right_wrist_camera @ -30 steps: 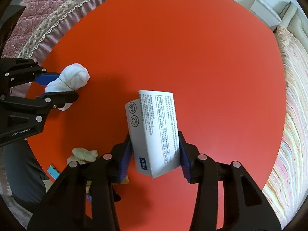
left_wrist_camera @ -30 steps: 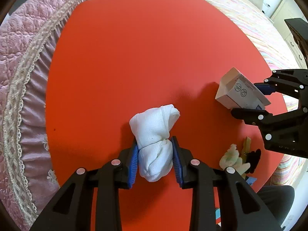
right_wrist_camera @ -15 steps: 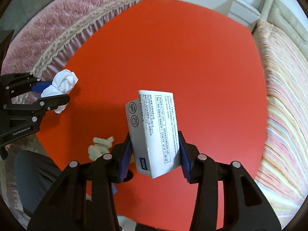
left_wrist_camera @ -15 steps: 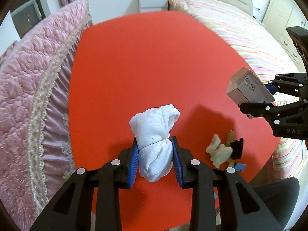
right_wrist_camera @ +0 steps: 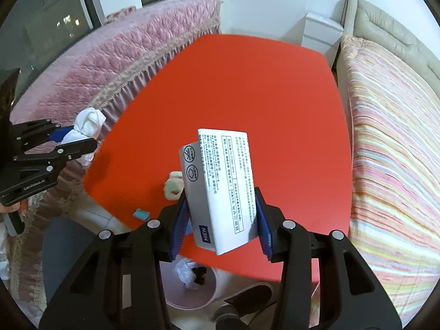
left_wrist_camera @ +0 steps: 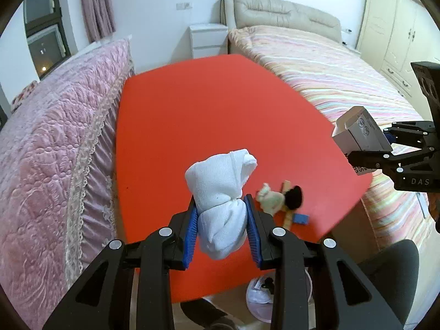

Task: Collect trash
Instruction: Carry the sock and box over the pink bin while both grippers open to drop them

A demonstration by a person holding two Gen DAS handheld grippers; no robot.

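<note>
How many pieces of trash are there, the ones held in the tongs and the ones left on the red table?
Held in tongs: 2, the white cloth bundle in the left tongs and the white box in the right tongs.
Left on the red table: 4, a pale crumpled wad, a black lump, a wooden stick, a small blue piece.
Total: 6

Knitted white cloth bundle (left_wrist_camera: 222, 206), printed matt paper box (right_wrist_camera: 225, 189), smooth matt red tabletop (left_wrist_camera: 214, 115), quilted pink bedspread (left_wrist_camera: 55, 143).
</note>
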